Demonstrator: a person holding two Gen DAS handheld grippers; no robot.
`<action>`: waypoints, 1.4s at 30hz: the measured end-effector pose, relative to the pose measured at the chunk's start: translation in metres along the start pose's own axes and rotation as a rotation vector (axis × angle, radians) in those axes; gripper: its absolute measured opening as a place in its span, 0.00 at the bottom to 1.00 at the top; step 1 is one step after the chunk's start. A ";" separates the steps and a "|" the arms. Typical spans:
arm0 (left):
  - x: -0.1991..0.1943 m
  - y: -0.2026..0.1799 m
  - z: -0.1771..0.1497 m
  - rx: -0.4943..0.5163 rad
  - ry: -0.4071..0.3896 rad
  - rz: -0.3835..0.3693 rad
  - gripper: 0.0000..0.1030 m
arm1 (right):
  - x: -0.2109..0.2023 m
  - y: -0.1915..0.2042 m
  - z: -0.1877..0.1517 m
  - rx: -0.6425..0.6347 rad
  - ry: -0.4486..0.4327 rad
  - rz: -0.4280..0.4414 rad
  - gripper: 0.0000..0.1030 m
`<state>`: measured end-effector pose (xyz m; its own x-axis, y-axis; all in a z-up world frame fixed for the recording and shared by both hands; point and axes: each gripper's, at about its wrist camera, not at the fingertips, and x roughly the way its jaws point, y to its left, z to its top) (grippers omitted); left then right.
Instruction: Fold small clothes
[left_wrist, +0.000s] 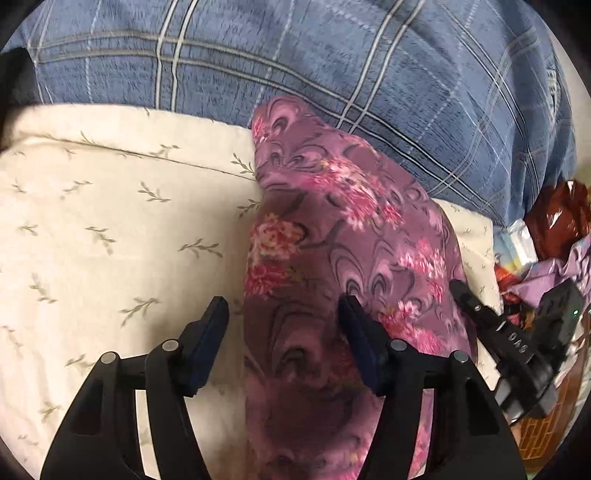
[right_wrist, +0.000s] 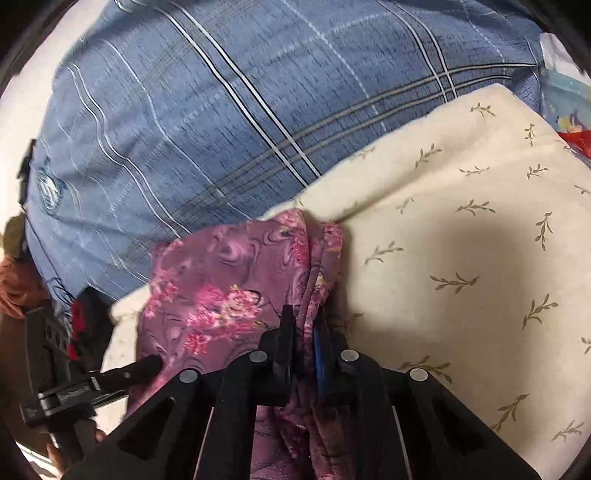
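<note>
Biggest thing in view is a blue plaid blanket (left_wrist: 295, 66), kind of fuzzy and rumpled, bunched up along the back. In front of it sits a cream sheet (left_wrist: 110, 221) with little olive leaf sprigs, smooth cotton-looking.

The purple floral garment (left_wrist: 332, 229) lies on that sheet right against the blanket, thin and drapey, pink flower clusters over dark swirls, folded into a long narrow strip.

The left gripper (left_wrist: 284, 314) tilts down over its near end, jaws spread wide, nothing pinched. The right gripper (right_wrist: 304, 325) is clamped tight on a bunched, pleated edge of the garment, angled downward.
</note>
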<state>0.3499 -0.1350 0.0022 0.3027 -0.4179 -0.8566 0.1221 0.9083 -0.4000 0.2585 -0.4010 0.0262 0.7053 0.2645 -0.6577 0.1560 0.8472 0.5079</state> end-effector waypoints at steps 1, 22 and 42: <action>-0.007 0.002 -0.004 0.006 0.001 -0.012 0.60 | -0.006 -0.001 -0.001 0.010 0.001 0.004 0.15; -0.046 -0.016 -0.130 0.140 0.007 0.050 0.56 | -0.083 -0.034 -0.096 -0.033 0.014 0.020 0.15; -0.071 -0.016 -0.074 0.120 -0.070 -0.084 0.68 | -0.103 -0.019 -0.047 0.018 -0.060 0.182 0.38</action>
<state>0.2562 -0.1211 0.0455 0.3513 -0.4944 -0.7950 0.2603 0.8673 -0.4243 0.1505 -0.4229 0.0578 0.7632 0.3840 -0.5196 0.0342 0.7791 0.6260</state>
